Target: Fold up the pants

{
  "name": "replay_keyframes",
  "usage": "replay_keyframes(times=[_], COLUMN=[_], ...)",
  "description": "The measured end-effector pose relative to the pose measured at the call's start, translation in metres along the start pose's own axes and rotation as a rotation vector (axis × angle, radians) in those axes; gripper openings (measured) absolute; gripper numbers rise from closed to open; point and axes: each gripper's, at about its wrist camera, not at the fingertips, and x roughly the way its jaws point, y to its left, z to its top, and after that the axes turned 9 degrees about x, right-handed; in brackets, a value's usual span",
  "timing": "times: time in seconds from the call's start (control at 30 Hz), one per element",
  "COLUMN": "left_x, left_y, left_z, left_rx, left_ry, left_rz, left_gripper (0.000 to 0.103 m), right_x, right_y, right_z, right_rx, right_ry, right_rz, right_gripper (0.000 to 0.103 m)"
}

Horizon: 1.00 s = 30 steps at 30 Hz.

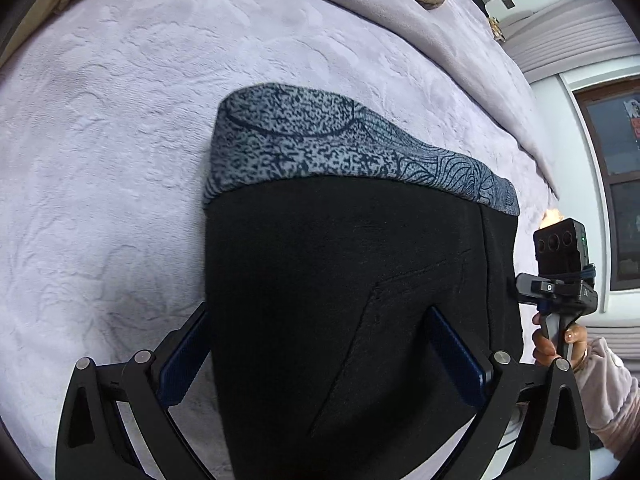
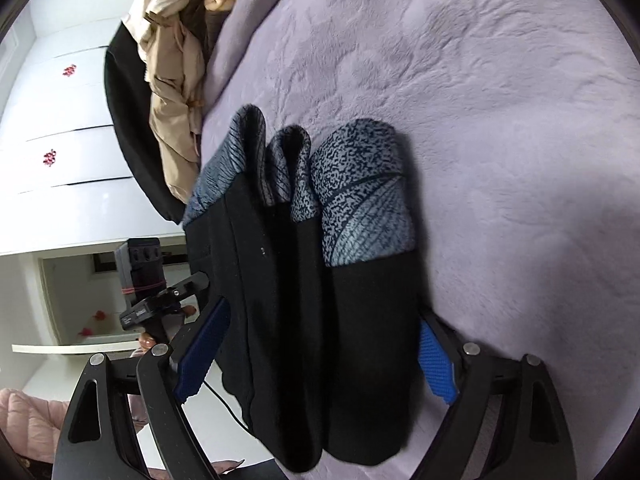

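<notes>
I am holding the left hand-held gripper (image 1: 320,356) with its blue ribbed pads spread wide around the folded black pants with grey-blue patterned cuffs (image 1: 344,264); whether they are pinching the cloth, I cannot tell. The right hand-held gripper (image 2: 320,354) is straddling the same stacked bundle likewise. The fabric is looking soft, thick and limp, so I am judging the layered fold edge the best hold. Beyond, the embossed lilac plush bedspread (image 1: 120,120) is carrying the pants.
</notes>
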Motion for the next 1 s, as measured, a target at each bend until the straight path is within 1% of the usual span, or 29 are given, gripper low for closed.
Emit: replay_keyframes(times=[0.03,0.07,0.1,0.13,0.17,0.2,0.23,0.3,0.4,0.47,0.53,0.6,0.63,0.67,0.7,0.73,0.77,0.8,0.87,0.9,0.93,0.97,1.0], left_x=[0.003,0.005,0.005,0.002,-0.003,-0.008,-0.015,-0.025,-0.045,-0.058,-0.074,-0.078,-0.075,-0.071,-0.063,-0.054,-0.048,-0.05,-0.061,-0.068,-0.074,-0.078,-0.085], left_y=[-0.002,-0.004,-0.007,-0.012,-0.017,-0.023,-0.03,-0.04,-0.058,-0.064,-0.057,-0.054,-0.051,-0.047,-0.043,-0.039,-0.035,-0.033,-0.034,-0.037,-0.041,-0.045,-0.048], left_z=[0.0,0.0,0.0,-0.001,-0.002,-0.003,-0.005,-0.008,-0.016,-0.024,-0.034,-0.045,-0.051,-0.055,-0.059,-0.062,-0.066,-0.069,-0.073,-0.074,-0.075,-0.075,-0.075], left_rx=[-0.009,-0.019,-0.03,-0.036,-0.025,-0.006,0.01,0.032,0.064,0.067,0.054,0.044,0.039,0.033,0.022,0.016,0.016,0.001,-0.022,-0.015,-0.005,-0.002,-0.006], left_ry=[0.004,0.008,0.005,-0.003,-0.009,-0.015,-0.016,-0.015,-0.02,-0.017,-0.024,-0.029,-0.027,-0.015,0.0,0.02,0.041,0.028,-0.004,-0.017,-0.03,-0.042,-0.059], left_rz=[0.004,-0.002,-0.019,-0.026,-0.016,-0.004,0.009,0.024,0.032,0.032,0.024,0.043,0.074,0.104,0.166,0.248,0.305,0.307,0.338,0.375,0.417,0.435,0.439], left_gripper=[0.103,0.099,0.093,0.087,0.08,0.076,0.07,0.068,0.068,0.068,0.068,0.068,0.07,0.075,0.075,0.075,0.08,0.084,0.085,0.085,0.085,0.085,0.085], right_x=[0.003,0.004,0.002,-0.001,-0.004,-0.009,-0.012,-0.019,-0.028,-0.035,-0.04,-0.043,-0.045,-0.04,-0.039,-0.034,-0.03,-0.03,-0.041,-0.046,-0.058,-0.065,-0.073], right_y=[0.0,0.002,0.004,0.006,0.009,0.013,0.017,0.028,0.039,0.044,0.042,0.037,0.033,0.027,0.021,0.016,0.012,0.013,0.026,0.034,0.045,0.053,0.062], right_z=[0.001,0.0,-0.001,-0.004,-0.007,-0.01,-0.012,-0.021,-0.036,-0.051,-0.065,-0.082,-0.088,-0.093,-0.095,-0.097,-0.099,-0.101,-0.107,-0.109,-0.113,-0.114,-0.114], right_rx=[0.017,0.031,0.037,0.046,0.052,0.055,0.054,0.053,0.071,0.093,0.112,0.115,0.11,0.112,0.121,0.135,0.13,0.116,0.069,0.036,-0.006,-0.024,-0.034], right_ry=[-0.002,-0.01,-0.016,-0.02,-0.026,-0.032,-0.035,-0.038,-0.033,-0.028,-0.026,-0.027,-0.031,-0.034,-0.032,-0.036,-0.036,-0.042,-0.087,-0.114,-0.164,-0.195,-0.228], right_rz=[-0.033,-0.058,-0.063,-0.056,-0.048,-0.035,-0.026,0.007,0.06,0.101,0.13,0.132,0.108,0.057,0.014,-0.072,-0.17,-0.211,-0.261,-0.292,-0.327,-0.324,-0.302], right_gripper=[0.082,0.079,0.073,0.063,0.058,0.05,0.044,0.041,0.041,0.041,0.041,0.041,0.041,0.041,0.044,0.051,0.054,0.061,0.061,0.061,0.061,0.061,0.057])
